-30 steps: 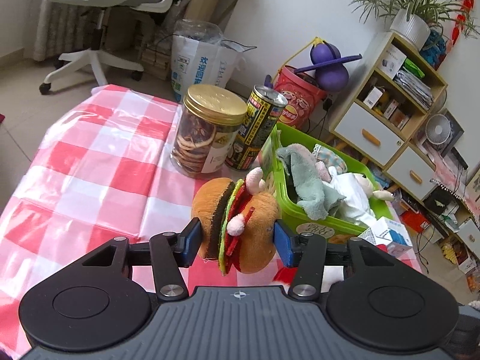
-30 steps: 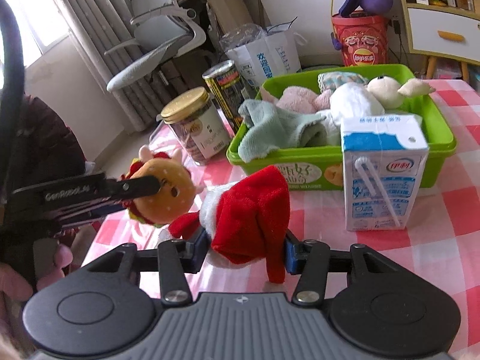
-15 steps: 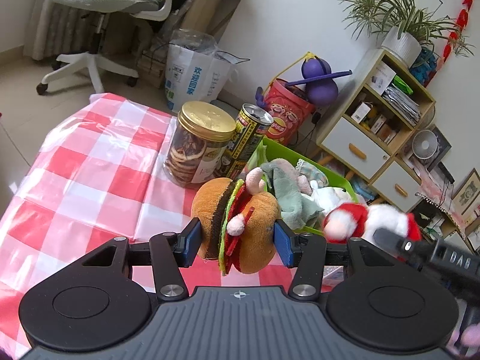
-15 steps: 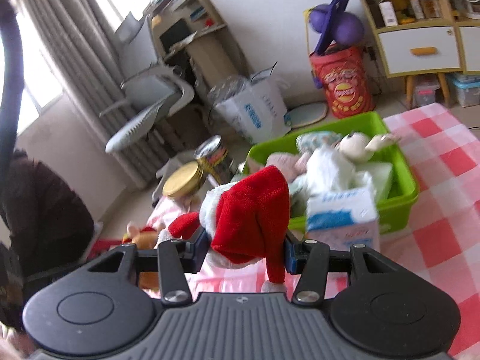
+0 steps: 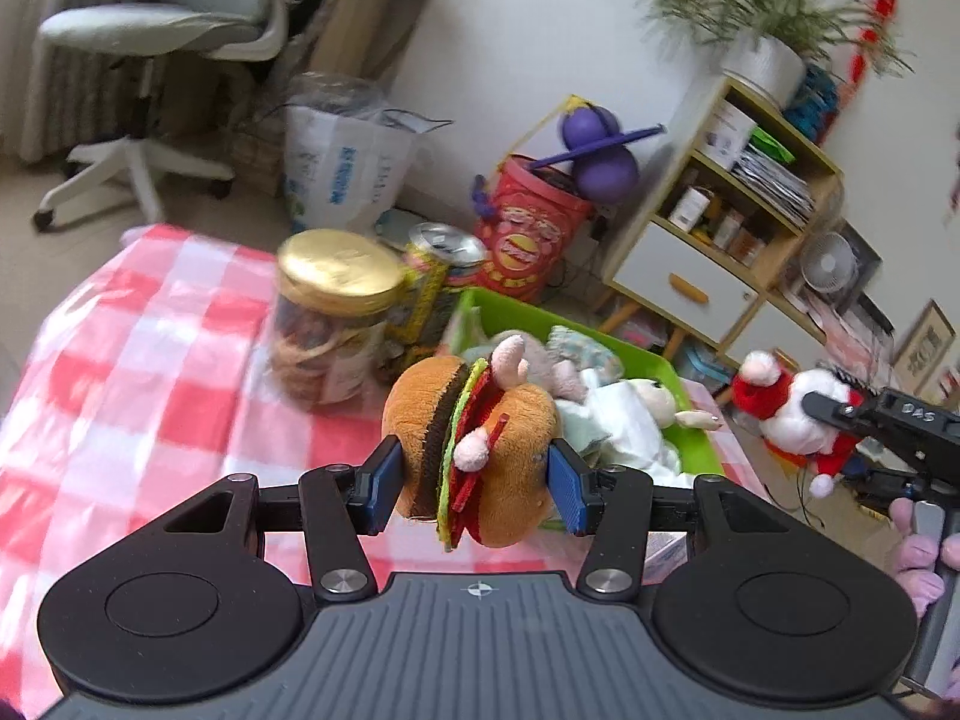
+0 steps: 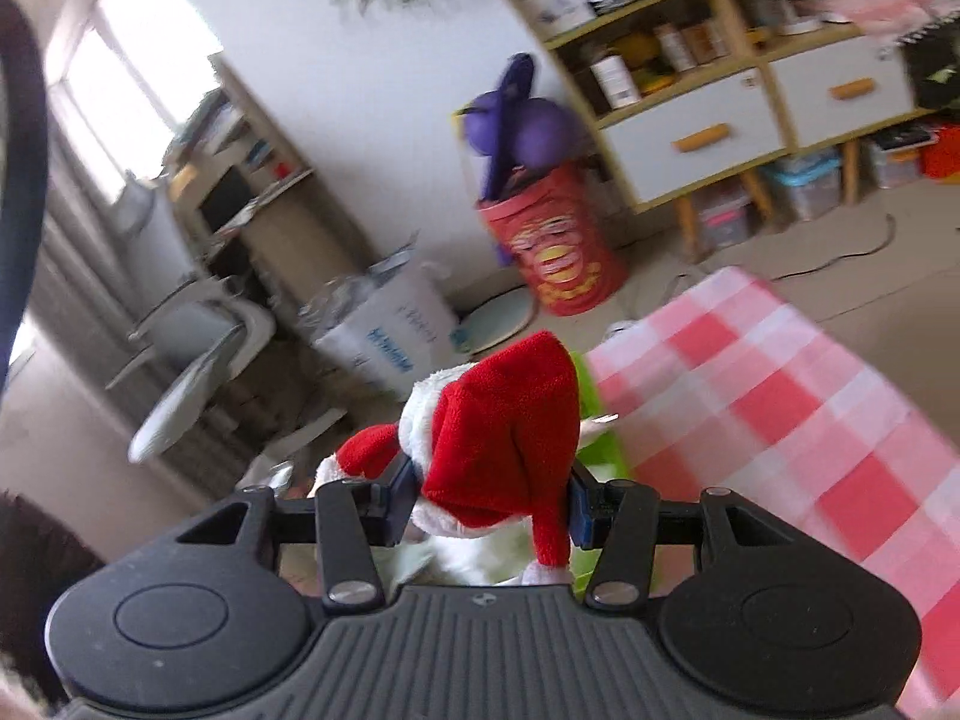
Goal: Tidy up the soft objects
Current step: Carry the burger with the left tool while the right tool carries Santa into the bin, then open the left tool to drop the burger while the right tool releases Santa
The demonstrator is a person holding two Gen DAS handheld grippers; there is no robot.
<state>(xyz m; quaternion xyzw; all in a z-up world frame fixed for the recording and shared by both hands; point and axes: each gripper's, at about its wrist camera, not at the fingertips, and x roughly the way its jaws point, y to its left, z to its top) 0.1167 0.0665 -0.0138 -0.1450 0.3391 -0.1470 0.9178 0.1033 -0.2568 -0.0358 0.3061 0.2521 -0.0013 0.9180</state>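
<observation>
- Left tool (image 5: 474,477): closed onto the burger plush (image 5: 474,441), blue pads pressed into both buns; the toy is carried clear of the surface (image 5: 150,348).
- Right tool (image 6: 489,501): closed onto the Santa plush (image 6: 498,444), gripped at the red hat; the white body hangs below the pads. In the left wrist view the same toy is seen held in the air, well to the right of the left tool.
- Green basket (image 5: 636,354): ahead and slightly right of the left tool, just beyond the burger plush. Several soft items are already lying in it: a pale cloth, a white plush, a pinkish plush.
- In the right wrist view only a sliver of green is seen behind the Santa plush; whether that toy is over the basket cannot be told, the frame being blurred.
- Cookie jar (image 5: 336,318) and yellow can (image 5: 432,288) stand ahead-left of the left tool, beside the basket; being hard items, they are judged not part of the sort.
- Progress, as judged: mostly done. Left to do: both held toys are to be released into the basket. No other loose soft item is seen on the surface.
</observation>
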